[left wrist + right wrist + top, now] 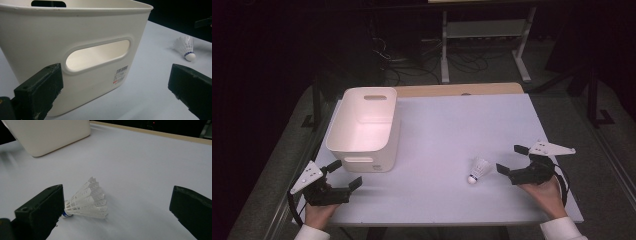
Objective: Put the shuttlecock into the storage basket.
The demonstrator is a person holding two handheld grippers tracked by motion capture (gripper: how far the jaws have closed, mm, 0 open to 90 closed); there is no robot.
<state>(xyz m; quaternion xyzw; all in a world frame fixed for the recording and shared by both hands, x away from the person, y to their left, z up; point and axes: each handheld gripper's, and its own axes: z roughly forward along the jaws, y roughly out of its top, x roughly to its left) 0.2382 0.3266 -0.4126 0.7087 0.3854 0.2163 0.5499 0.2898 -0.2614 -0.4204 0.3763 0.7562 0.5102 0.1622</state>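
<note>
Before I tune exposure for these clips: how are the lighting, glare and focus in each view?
High view: the table is lit, the room behind nearly black, the bin glowing pinkish inside. Left gripper view: bin wall bright, shuttlecock soft. Right gripper view: shuttlecock fairly sharp with a faint shadow, the near jaws blurred.
</note>
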